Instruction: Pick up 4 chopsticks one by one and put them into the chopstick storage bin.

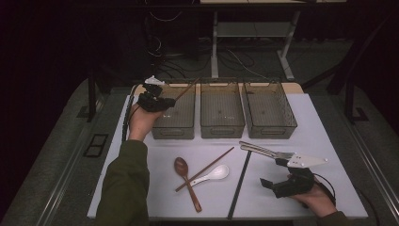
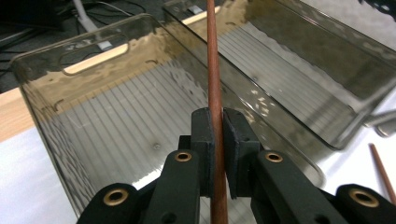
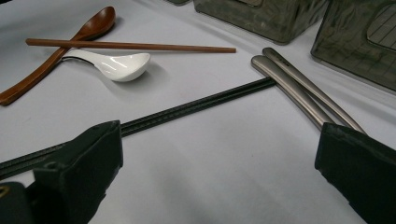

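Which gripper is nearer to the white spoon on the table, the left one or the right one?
The right. The right gripper rests on the table a little to the right of the white spoon. The left gripper is farther back, holding a chopstick over the left bin.

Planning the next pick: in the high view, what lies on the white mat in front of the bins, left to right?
Wooden spoon → white spoon → black chopsticks → right tongs, open. The second wooden chopstick crosses the spoons, so it is left out.
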`<action>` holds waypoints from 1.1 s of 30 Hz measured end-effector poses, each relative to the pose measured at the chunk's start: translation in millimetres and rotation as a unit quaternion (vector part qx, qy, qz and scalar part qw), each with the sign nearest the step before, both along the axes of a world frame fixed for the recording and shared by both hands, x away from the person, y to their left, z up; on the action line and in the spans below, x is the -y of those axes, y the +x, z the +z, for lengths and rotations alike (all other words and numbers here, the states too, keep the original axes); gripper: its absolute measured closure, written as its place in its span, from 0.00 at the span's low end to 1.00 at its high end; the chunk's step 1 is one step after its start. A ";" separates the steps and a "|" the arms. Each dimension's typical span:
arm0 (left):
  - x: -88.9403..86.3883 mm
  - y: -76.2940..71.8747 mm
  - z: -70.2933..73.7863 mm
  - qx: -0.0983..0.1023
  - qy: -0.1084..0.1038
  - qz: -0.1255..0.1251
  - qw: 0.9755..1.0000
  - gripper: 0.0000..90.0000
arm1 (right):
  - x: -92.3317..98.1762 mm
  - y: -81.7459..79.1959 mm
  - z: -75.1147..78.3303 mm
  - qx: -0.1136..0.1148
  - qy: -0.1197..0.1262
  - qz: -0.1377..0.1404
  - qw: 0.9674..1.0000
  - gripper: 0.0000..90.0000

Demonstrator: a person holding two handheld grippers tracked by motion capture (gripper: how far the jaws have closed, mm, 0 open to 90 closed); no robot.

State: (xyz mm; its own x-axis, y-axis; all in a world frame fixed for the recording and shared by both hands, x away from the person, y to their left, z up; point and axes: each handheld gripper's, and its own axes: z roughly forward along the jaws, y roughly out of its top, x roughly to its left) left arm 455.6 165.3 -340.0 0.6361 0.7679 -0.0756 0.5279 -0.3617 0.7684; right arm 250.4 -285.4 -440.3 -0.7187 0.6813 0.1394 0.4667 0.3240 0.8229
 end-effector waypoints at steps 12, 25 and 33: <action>-1.0 19.5 -20.9 -0.009 -0.012 0.052 0.999 0.91 | 0.4 -0.1 0.4 -0.002 0.003 -0.002 1.000 0.01; -3.0 28.3 -34.5 -0.028 -0.005 0.081 0.996 0.91 | 0.7 -0.1 0.5 -0.001 0.003 -0.002 1.000 0.01; -2.6 30.2 -40.0 -0.036 -0.001 0.083 0.996 0.91 | 1.1 -0.2 0.7 0.000 0.004 -0.002 1.000 0.01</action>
State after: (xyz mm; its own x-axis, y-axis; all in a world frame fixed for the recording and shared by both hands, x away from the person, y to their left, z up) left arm 485.8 167.9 -379.9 0.4929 0.8620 -0.1183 0.6341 -0.2627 0.7273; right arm 250.2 -286.5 -439.6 -0.7163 0.6826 0.1451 0.4686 0.3163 0.8249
